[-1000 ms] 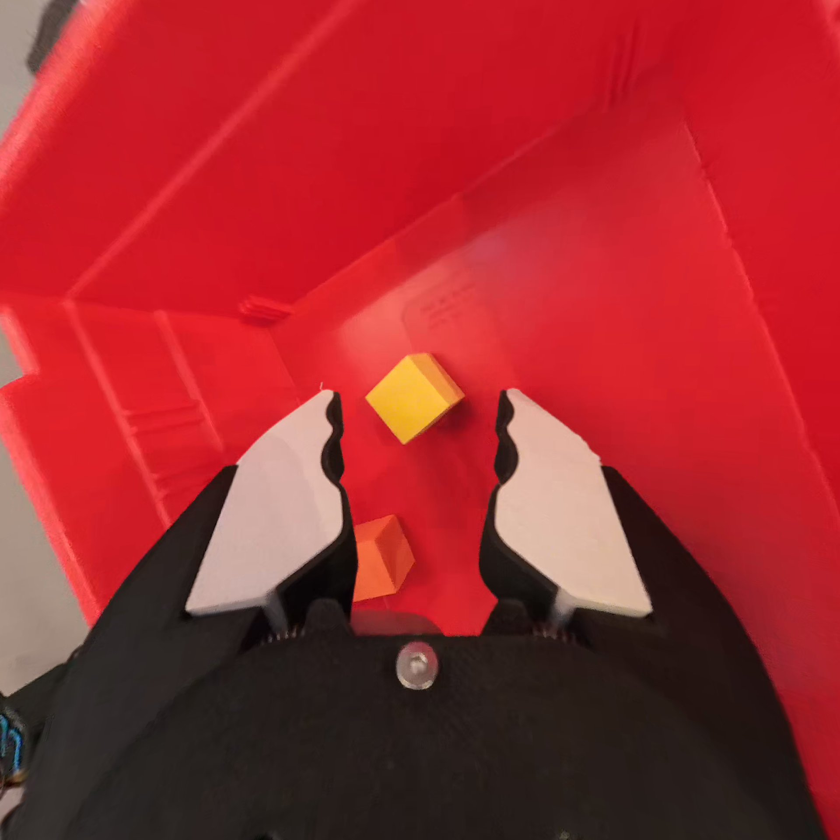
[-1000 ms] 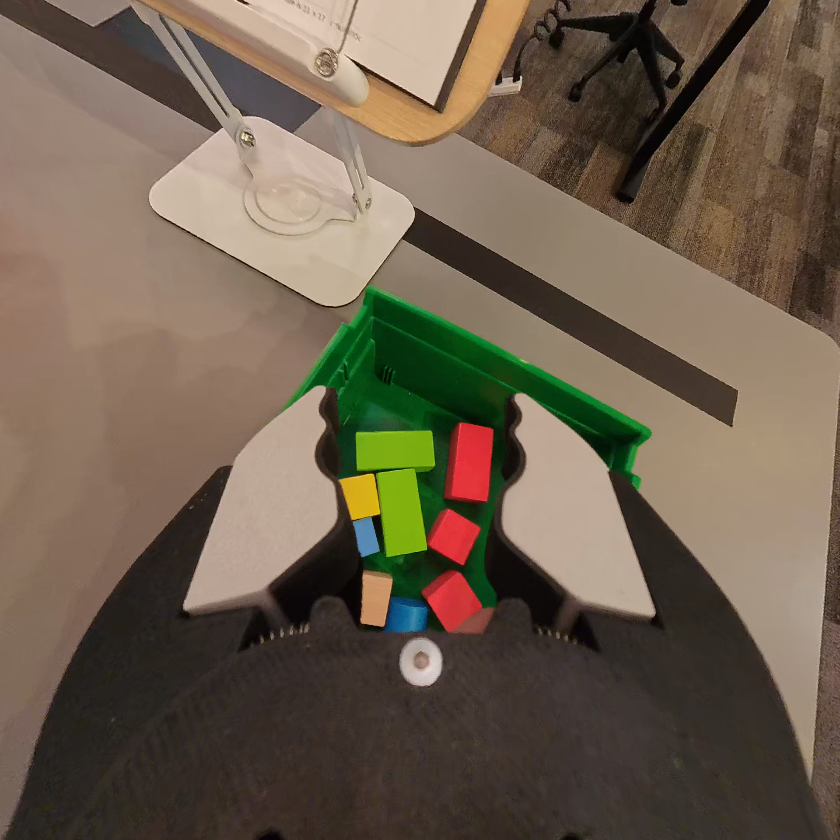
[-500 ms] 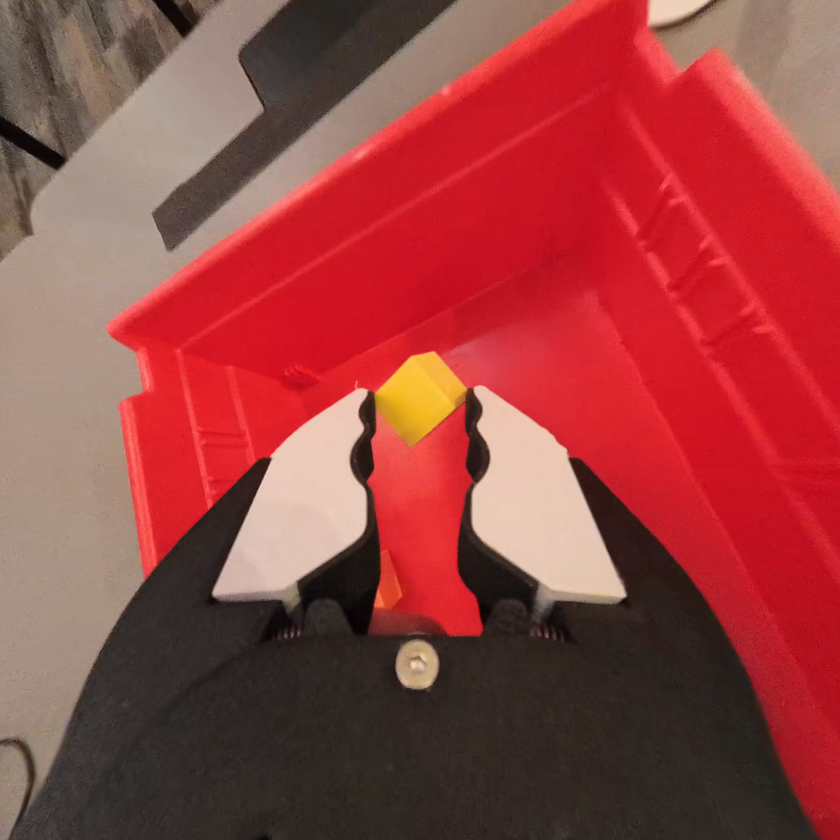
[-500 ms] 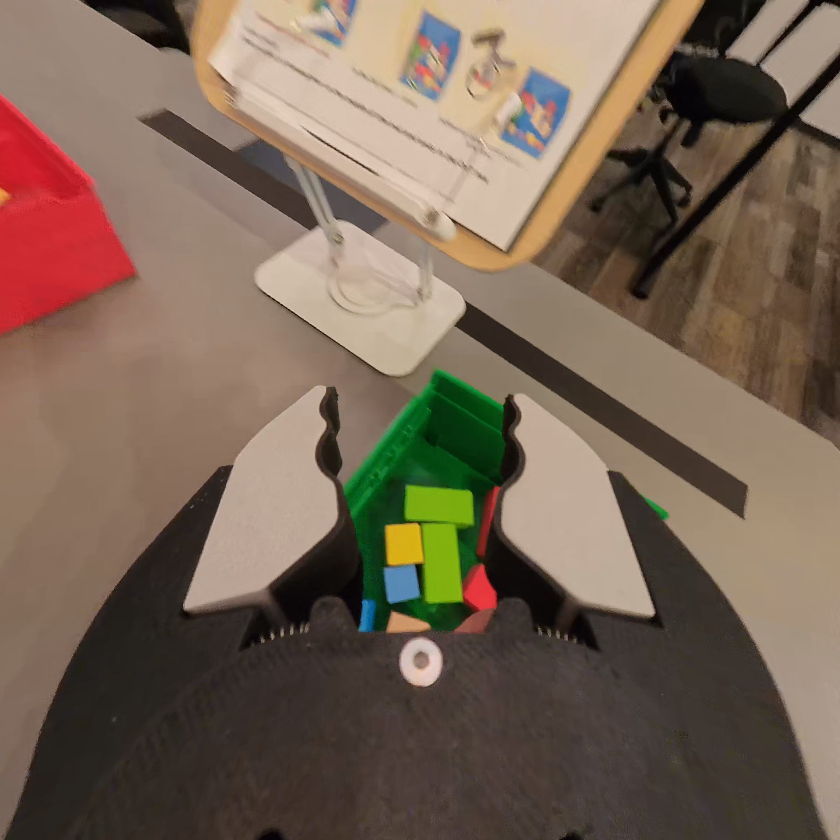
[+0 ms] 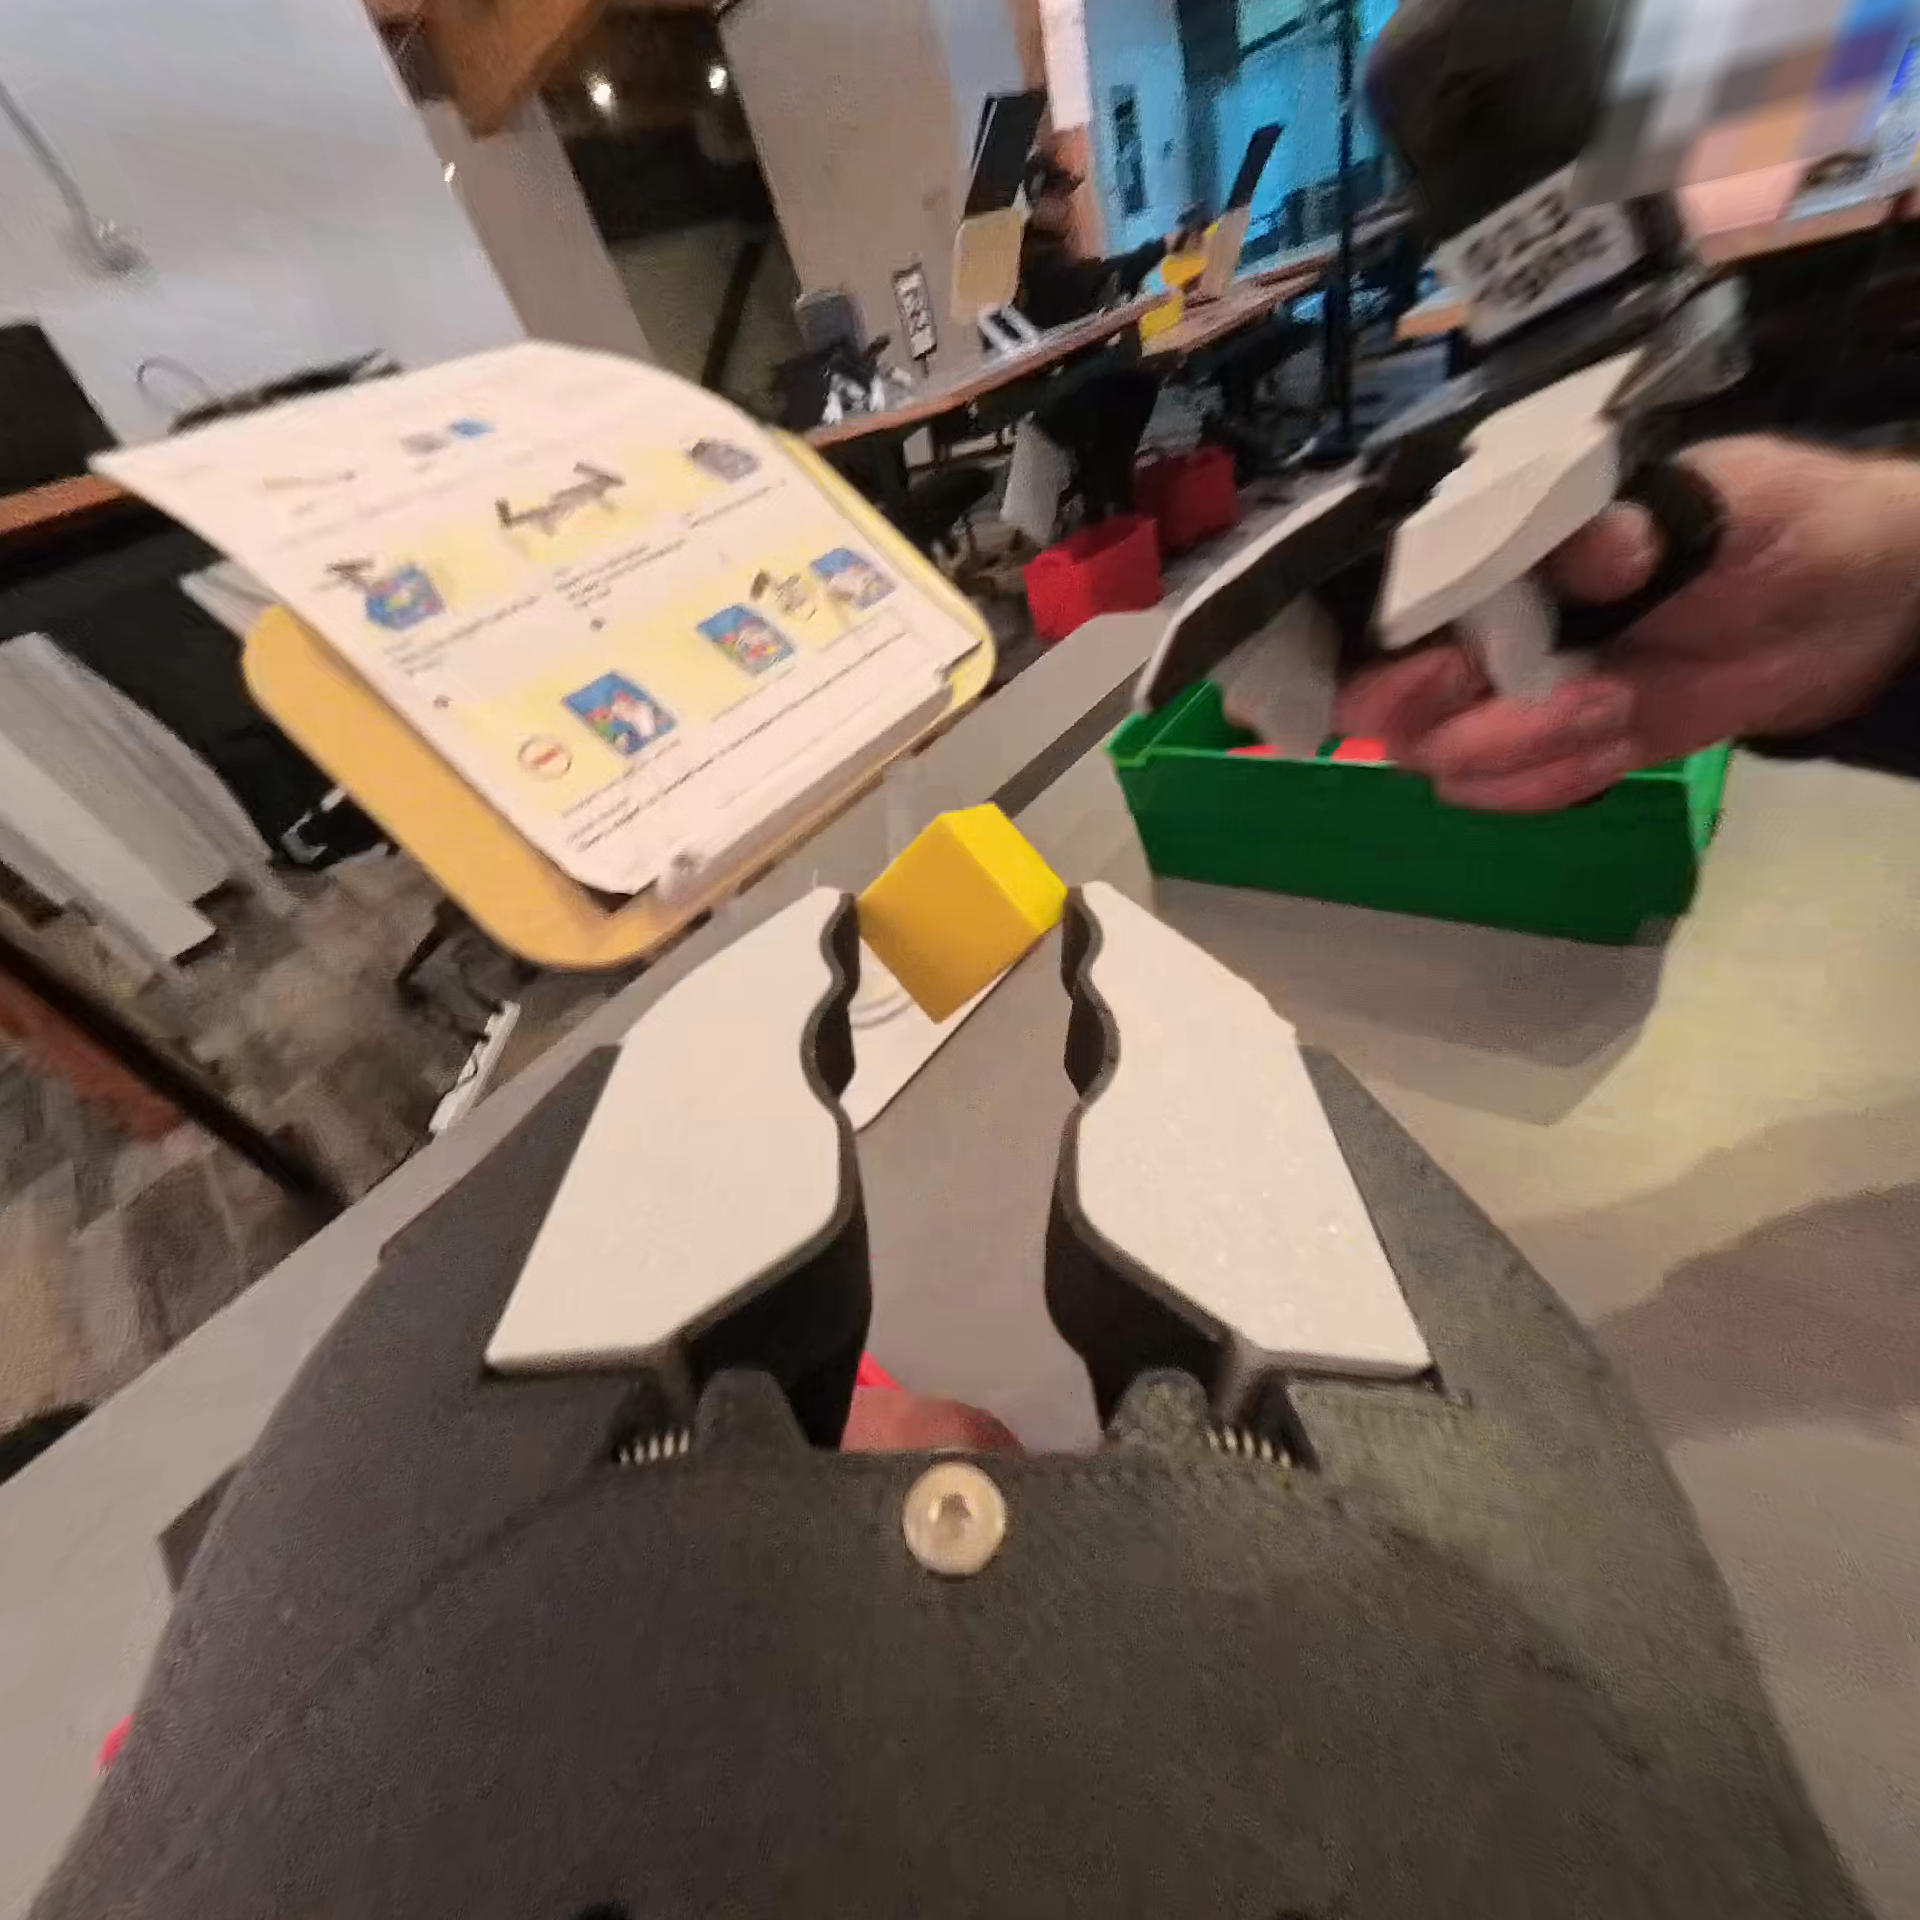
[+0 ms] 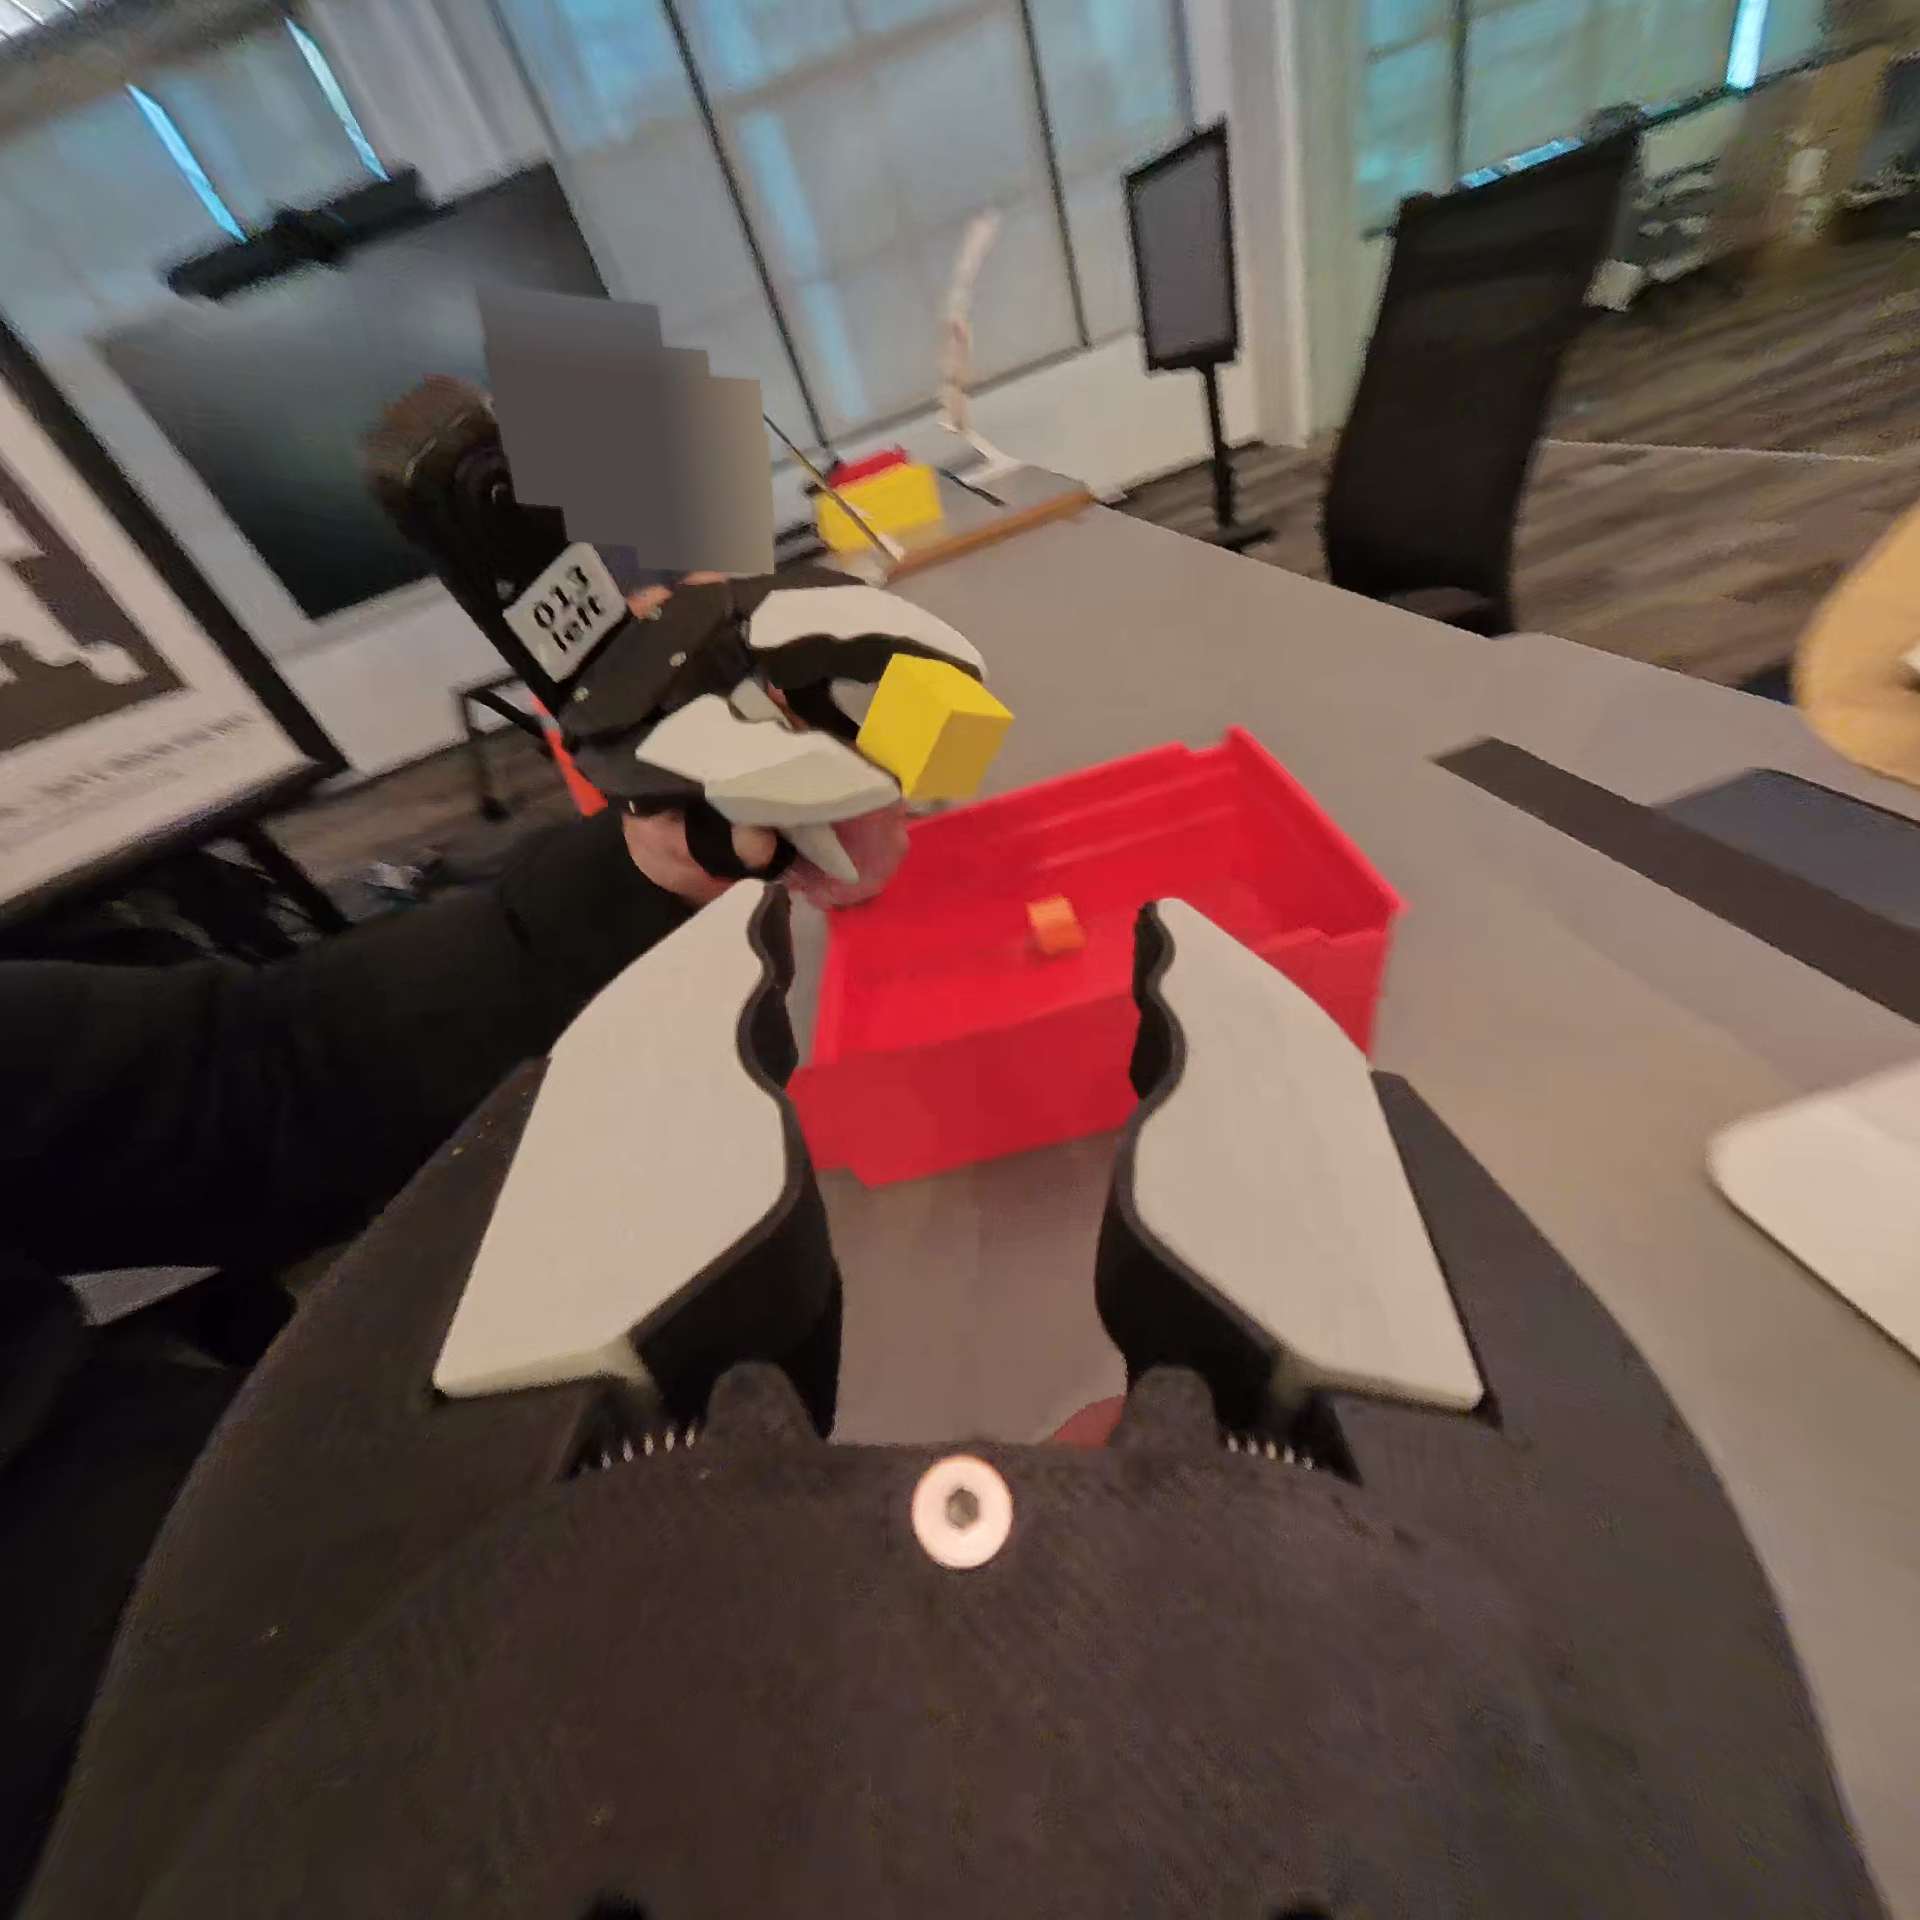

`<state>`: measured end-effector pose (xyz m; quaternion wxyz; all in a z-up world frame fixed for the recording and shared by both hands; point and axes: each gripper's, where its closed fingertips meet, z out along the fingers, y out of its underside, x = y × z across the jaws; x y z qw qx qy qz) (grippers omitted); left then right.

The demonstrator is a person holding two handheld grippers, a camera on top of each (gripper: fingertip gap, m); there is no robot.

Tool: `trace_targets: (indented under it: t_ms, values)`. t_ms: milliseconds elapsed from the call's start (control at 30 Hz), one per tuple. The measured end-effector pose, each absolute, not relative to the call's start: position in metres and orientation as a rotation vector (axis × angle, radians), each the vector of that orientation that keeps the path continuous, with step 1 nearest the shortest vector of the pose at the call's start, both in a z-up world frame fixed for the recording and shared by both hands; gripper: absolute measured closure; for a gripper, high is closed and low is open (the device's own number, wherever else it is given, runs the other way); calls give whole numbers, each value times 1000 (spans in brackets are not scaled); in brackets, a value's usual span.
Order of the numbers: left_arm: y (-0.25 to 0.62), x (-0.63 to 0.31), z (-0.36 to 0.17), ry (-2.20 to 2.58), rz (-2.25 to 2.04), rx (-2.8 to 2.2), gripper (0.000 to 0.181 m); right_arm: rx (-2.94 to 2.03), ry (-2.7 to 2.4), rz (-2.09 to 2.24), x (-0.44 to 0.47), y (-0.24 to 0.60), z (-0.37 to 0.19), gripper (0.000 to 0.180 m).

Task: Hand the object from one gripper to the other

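Two bins — red (image 6: pixel 1091 1049), green (image 5: pixel 1403 831) — one yellow cube (image 5: pixel 961 909), seemingly one orange (image 6: pixel 1052 925).

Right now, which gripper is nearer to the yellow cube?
Left. The left gripper is shut on the yellow cube, holding it in the air. The right gripper is open and empty, facing it with a clear gap between.
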<state>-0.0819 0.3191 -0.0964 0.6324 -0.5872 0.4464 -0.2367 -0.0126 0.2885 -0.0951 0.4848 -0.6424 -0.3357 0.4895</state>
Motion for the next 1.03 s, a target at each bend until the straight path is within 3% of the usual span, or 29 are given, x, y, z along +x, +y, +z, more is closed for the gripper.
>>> trace_targets:
  t_ms: [233, 367, 700, 767, 933, 1033]
  values:
    - [254, -23, -72, 1174, -622, -1116, 143, -1416, -817, 1505, -32, 257, -79, 128]
    - [244, -15, -70, 1189, -646, -1092, 143, -1356, -883, 1544, -34, 241, -72, 150]
    - [243, -23, -57, 1162, -615, -1056, 136, -1358, -902, 1326, -13, 250, -59, 152]
    - [247, -32, -52, 1146, -598, -1061, 143, -1419, -910, 1149, 5, 264, -62, 152]
    - [273, -63, -42, 1048, -530, -1126, 180, -1610, -906, 475, 89, 315, -80, 152]
    - [287, -74, -45, 1029, -472, -1176, 180, -1703, -835, 300, 145, 333, -90, 152]
